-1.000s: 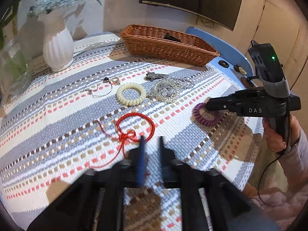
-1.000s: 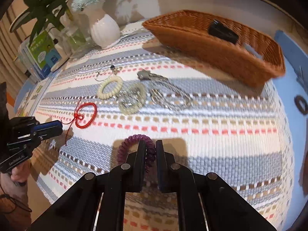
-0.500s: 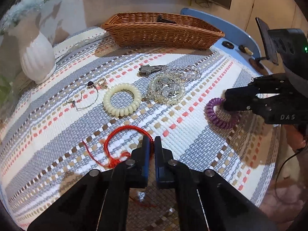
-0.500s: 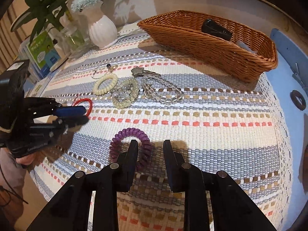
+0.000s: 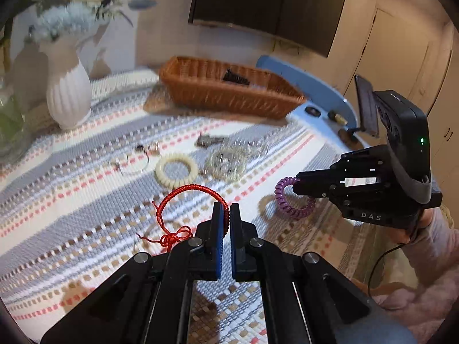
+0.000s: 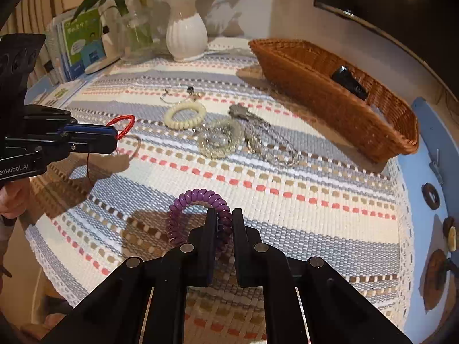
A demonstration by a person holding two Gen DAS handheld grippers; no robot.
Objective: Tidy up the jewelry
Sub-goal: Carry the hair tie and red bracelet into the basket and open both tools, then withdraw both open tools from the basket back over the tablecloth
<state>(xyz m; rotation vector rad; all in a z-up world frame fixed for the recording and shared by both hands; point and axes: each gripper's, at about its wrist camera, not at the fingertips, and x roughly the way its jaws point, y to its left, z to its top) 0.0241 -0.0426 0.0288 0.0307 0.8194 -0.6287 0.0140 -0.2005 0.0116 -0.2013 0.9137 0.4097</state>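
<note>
A red cord bracelet (image 5: 189, 189) hangs just above the striped cloth, and my left gripper (image 5: 226, 209) is shut on its right side. From the right wrist view the same red cord bracelet (image 6: 126, 123) sticks out of the left gripper (image 6: 114, 139). My right gripper (image 6: 224, 215) has its jaws closing on a purple coil bracelet (image 6: 198, 197), which the pads pinch. In the left wrist view the purple coil bracelet (image 5: 282, 197) dangles from the right gripper (image 5: 298, 183) above its own shadow.
A cream coil bracelet (image 5: 176, 169), a clear bead bracelet (image 5: 228, 162), keys (image 5: 208, 140) and a thin chain (image 5: 134, 160) lie mid-cloth. The wicker basket (image 5: 218, 97) stands at the back with a dark clip inside. A white vase (image 5: 67, 97) stands far left.
My left gripper shut on the red cord bracelet and raised it off the cloth. The right gripper opened, shut again on the purple coil bracelet and lifted it.
</note>
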